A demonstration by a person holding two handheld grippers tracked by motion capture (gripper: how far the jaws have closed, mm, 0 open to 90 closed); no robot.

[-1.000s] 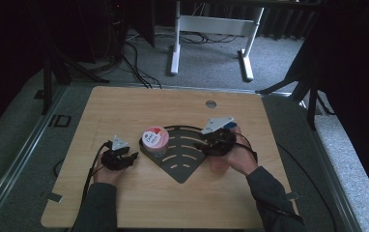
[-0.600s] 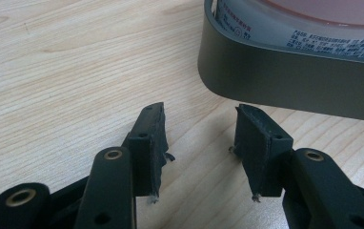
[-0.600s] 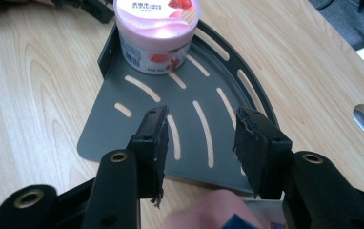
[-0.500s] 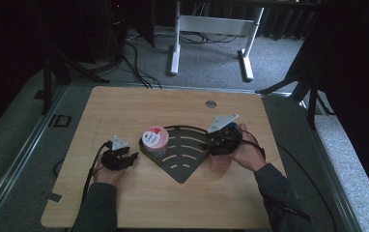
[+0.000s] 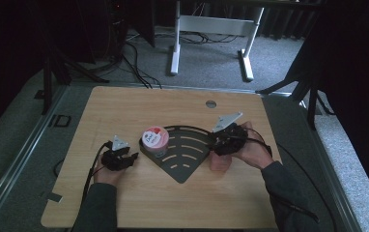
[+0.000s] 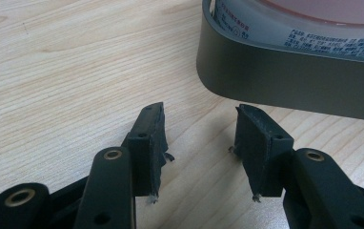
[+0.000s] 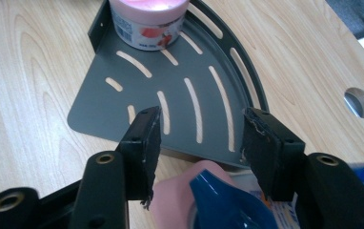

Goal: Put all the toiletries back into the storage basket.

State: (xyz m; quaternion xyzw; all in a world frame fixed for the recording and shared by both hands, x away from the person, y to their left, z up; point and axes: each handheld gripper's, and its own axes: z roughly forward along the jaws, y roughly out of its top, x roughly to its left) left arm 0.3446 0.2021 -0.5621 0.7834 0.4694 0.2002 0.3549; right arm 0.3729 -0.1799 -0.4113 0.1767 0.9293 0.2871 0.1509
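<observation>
Two grippers on the table, high view: left gripper sits just left of the dark corner shelf, a pink tub in the shelf's left corner; right gripper sits at the shelf's right edge, over a pink bottle. Left gripper view: jaws apart, nothing between, shelf wall just ahead. Right gripper view: jaws have just been opening, bottle with blue cap loose between them, pads off it.

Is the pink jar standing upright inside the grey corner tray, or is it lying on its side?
Upright: the pink jar stands in the back corner of the grey tray, its round lid facing up, its label band vertical in the right gripper view.
</observation>
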